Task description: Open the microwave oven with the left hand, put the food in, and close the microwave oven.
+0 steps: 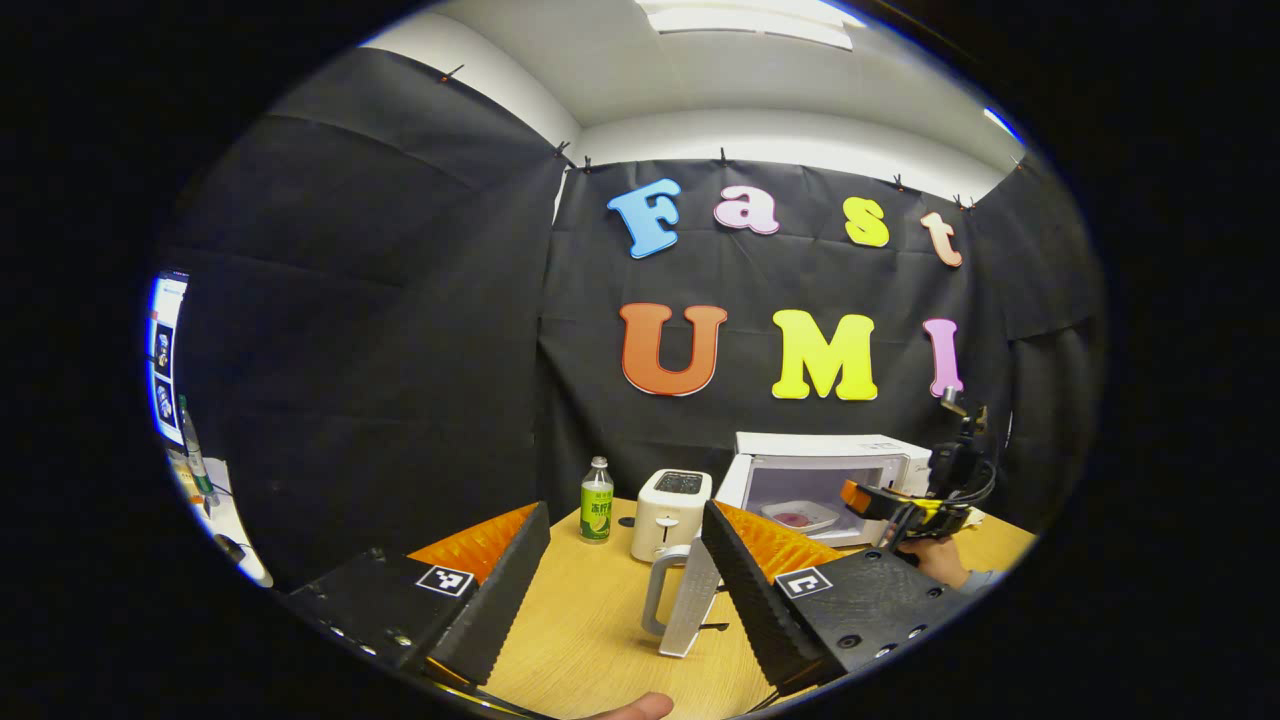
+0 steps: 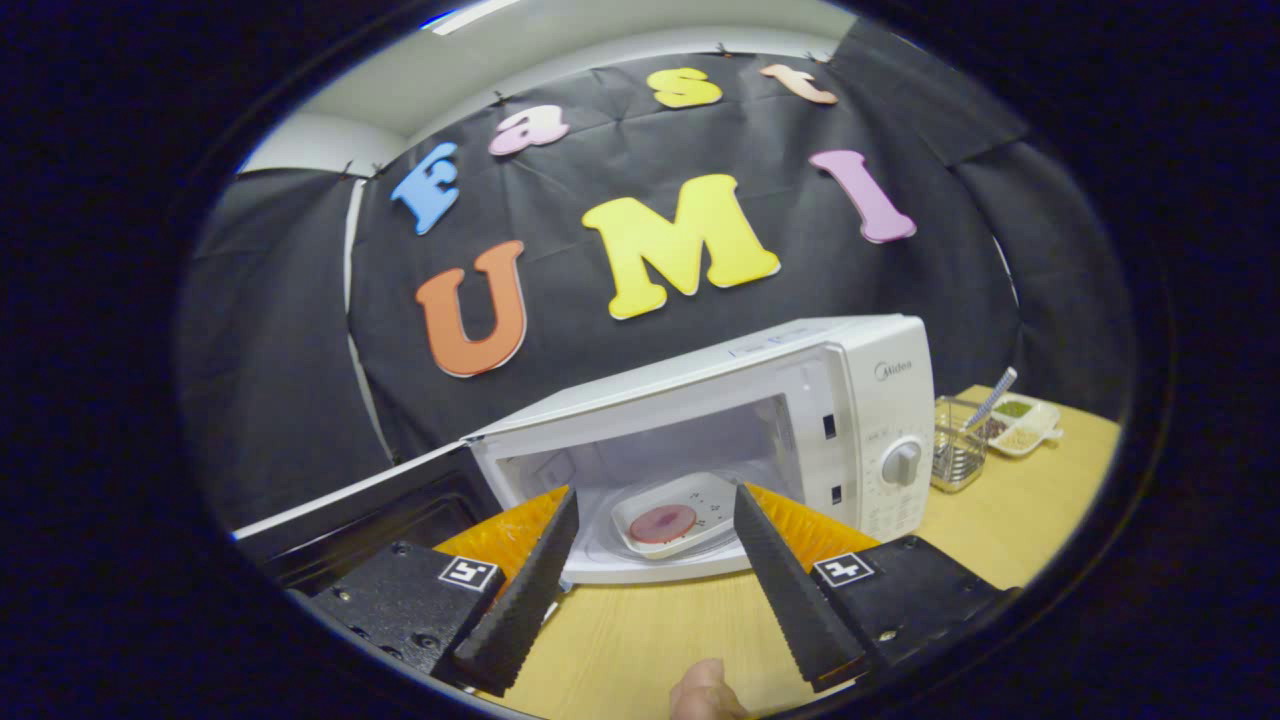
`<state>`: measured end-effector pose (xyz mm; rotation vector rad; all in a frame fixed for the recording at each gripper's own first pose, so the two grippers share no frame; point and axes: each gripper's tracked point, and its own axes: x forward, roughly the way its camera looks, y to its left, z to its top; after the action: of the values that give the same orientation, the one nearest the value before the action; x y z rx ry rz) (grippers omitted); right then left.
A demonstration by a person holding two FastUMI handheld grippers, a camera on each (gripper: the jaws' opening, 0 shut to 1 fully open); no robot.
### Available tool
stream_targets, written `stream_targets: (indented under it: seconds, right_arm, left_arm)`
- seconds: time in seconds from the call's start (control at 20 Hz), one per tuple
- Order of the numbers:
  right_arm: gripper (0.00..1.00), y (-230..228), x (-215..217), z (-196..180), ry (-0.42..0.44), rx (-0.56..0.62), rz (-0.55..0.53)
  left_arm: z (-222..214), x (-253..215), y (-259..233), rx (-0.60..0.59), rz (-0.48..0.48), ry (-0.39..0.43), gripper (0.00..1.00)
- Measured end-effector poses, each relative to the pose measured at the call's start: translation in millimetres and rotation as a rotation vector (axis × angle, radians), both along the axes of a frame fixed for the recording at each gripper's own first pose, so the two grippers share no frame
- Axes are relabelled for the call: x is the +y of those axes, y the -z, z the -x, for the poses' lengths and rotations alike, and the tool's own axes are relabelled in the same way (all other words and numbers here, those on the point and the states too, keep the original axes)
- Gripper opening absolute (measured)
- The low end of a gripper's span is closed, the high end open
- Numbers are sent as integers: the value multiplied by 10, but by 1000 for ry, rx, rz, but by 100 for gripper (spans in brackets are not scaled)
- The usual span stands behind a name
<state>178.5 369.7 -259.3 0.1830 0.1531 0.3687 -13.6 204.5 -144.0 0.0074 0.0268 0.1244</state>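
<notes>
- The microwave (image 2: 760,420) is a white box standing at the far side of the wooden surface (image 2: 640,630), its long axis running left to right and its opening facing the near side.
- Its door (image 2: 370,510) is swung wide open to the left, with the dial panel (image 2: 900,450) on the right end.
- Inside, a white plate (image 2: 675,520) with a round reddish piece of food (image 2: 665,522) lies flat on the oven floor.
- In the right gripper view, the right tool (image 2: 650,560) has its fingers spread wide with nothing between them, aimed at the open cavity from just in front.
- In the left gripper view, the left tool (image 1: 625,560) is also wide and empty, pointing across the surface toward a toaster (image 1: 670,512) and a green-labelled bottle (image 1: 597,500).
- The door's handle (image 1: 680,600) stands just left of its right finger; I cannot tell whether they touch.
- A wire rack (image 2: 958,455) and a small dish (image 2: 1025,422) sit to the microwave's right.
</notes>
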Motion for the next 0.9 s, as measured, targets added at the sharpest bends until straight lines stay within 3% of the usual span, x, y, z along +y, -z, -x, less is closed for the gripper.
stream_targets:
  seconds: [0.1,0.15,0.2,0.25,0.3,0.35,0.4,0.45,0.5,0.55,0.65,0.7,0.75,0.8,0.85,0.9]
  right_arm:
    - [100,-179,-190,208,-33,-46,50]
    - [91,-280,-308,317,-43,-64,61]
    - [91,-397,-424,407,-50,-84,66]
    - [91,-517,-548,521,-59,-99,70]
    - [91,-645,-649,644,-73,-122,80]
    - [91,-772,-782,755,-71,-143,101]
    - [91,-898,-947,869,-59,-169,124]
    - [100,-1040,-1092,990,-50,-203,141]
    - [90,-1125,-1209,1091,-40,-221,153]
    - [100,-1212,-1337,1204,-32,-238,161]
    - [100,-1367,-1555,1401,-22,-266,157]
    - [91,-1398,-1674,1486,-17,-272,158]
    - [92,-1429,-1786,1580,-14,-275,166]
    - [100,-1434,-1915,1672,-8,-275,177]
    - [100,-1442,-2057,1760,10,-279,194]
    - [91,-1470,-2220,1820,39,-279,208]
  left_arm:
    - [-30,143,36,9,-1,-27,94]
    - [-55,210,44,8,-2,-37,94]
    - [-64,259,58,9,0,-45,93]
    - [-78,329,81,14,1,-60,79]
    - [-91,381,82,13,-2,-66,92]
    - [-95,360,91,19,-6,-52,91]
    - [-108,389,102,17,-23,-51,84]
    - [-128,406,122,17,-45,-44,80]
    - [-141,412,154,24,-63,-37,70]
    - [-159,427,206,34,-76,-34,64]
    - [-222,429,312,52,-93,-28,36]
    - [-256,450,367,57,-104,-26,38]
    - [-297,499,441,69,-108,-44,33]
    - [-350,609,518,78,-113,-84,1]
    - [-412,696,594,92,-113,-106,0]
    - [-449,708,695,108,-101,-113,0]
